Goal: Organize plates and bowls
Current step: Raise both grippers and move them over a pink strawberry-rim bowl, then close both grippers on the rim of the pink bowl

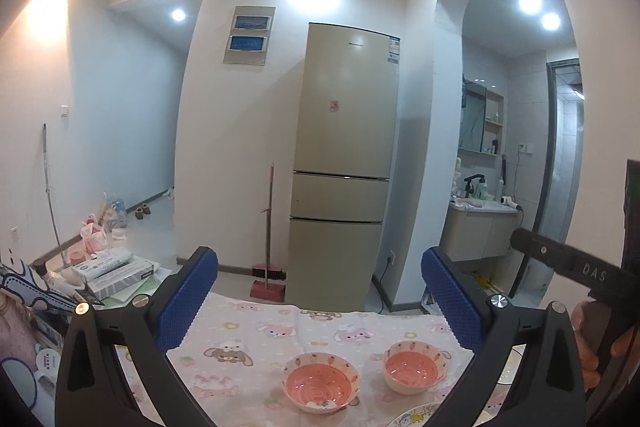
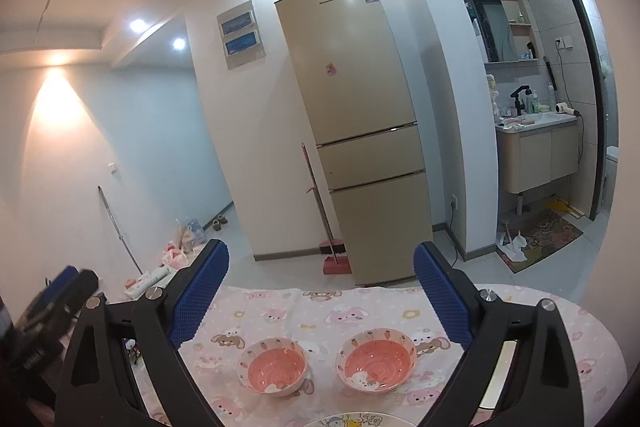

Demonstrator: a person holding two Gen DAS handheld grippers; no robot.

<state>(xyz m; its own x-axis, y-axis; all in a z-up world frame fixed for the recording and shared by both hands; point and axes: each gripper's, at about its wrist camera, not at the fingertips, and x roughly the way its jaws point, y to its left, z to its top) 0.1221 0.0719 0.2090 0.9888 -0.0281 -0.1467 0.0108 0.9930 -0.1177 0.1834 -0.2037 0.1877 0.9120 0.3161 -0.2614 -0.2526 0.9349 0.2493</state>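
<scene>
Both grippers hang above the near part of a table draped in a pink cartoon tablecloth (image 2: 360,307), their blue-padded jaws spread wide with nothing between them. Seen from the left wrist, the left gripper (image 1: 320,303) frames two pink bowls: the left bowl (image 1: 320,383) sits below the middle of the gap, and the right bowl (image 1: 414,367) lies nearer the right finger. Seen from the right wrist, the right gripper (image 2: 320,299) frames the same pair, the left bowl (image 2: 273,367) and the right bowl (image 2: 376,359), side by side and apart, both upright and empty, toward the middle of the cloth.

Counted: two bowls, each with a carrot pattern on the rim. One plate (image 2: 360,419) with cartoon figures peeks in at the near edge of the table, closer to the cameras than the bowls; the left wrist view catches its rim (image 1: 416,415) too.

A hand (image 1: 592,343) grips the other tool at the right edge of the left wrist view, and the letters "DAS" are readable on its black bar. Beyond the table stands a beige fridge (image 2: 360,131) with a small sticker on its door; the brand lettering near its top is too small to read.
</scene>
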